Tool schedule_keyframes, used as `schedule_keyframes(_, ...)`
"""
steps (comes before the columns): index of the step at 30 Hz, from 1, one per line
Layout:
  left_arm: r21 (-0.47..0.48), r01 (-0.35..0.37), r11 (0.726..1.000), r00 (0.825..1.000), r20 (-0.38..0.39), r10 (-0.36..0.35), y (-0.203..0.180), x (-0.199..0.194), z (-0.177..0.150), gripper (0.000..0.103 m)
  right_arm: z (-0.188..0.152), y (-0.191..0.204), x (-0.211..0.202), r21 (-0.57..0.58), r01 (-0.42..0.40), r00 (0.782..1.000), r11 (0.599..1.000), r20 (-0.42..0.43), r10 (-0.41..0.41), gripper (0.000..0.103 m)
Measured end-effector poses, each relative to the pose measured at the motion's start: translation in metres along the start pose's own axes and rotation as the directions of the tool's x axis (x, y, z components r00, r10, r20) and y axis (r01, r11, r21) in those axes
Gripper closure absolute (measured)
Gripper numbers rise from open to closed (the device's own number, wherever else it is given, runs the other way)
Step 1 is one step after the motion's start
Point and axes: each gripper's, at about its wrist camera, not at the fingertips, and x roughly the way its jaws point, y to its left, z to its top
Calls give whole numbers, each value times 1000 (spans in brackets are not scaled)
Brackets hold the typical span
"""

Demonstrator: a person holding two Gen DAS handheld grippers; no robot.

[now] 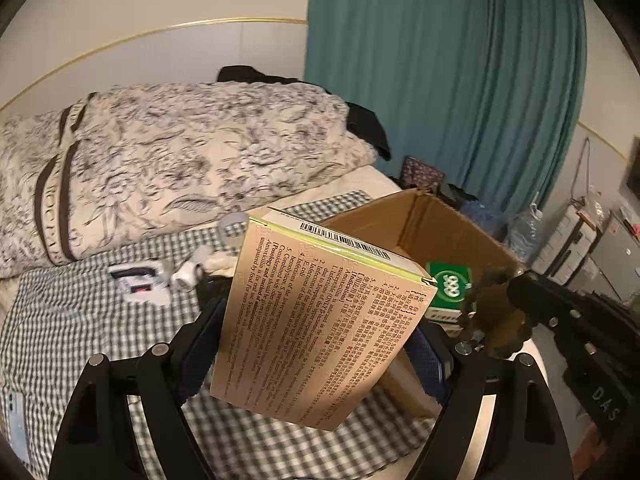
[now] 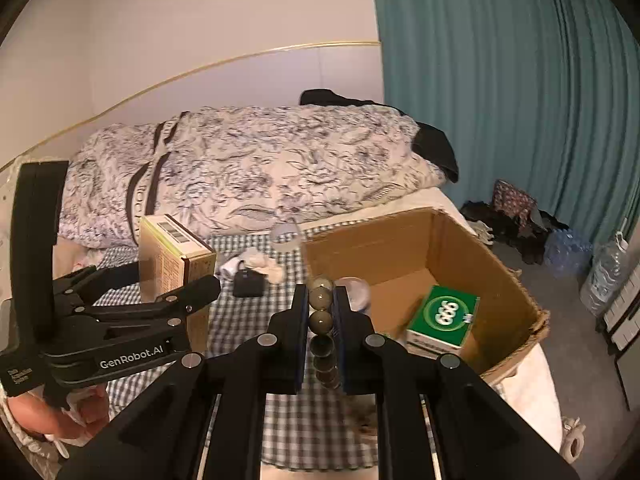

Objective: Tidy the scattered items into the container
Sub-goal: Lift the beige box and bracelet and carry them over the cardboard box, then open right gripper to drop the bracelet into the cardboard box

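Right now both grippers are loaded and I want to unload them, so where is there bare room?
Inside the cardboard box, the floor behind and left of the green carton is bare. The checked sheet in front of the black charger is free too. It is crowded around the charger, the white socks and the clear cup.

Bedroom backdrop, as I see it
Floral duvet [image 2: 248, 168] heaped far on the bed; teal curtain [image 2: 512, 92] right; water bottles [image 2: 606, 276] beneath.

"999" on green box [image 2: 444, 316]; "GenRobot.AI" on left claw [image 2: 176, 284].
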Motion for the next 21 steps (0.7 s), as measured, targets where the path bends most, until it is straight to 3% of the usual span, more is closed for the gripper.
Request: schedule_keyframes(21, 69, 89, 994, 996, -29, -87, -55, 45, 29, 18, -3, -74, 42, 100, 57, 997, 993, -51, -52, 92)
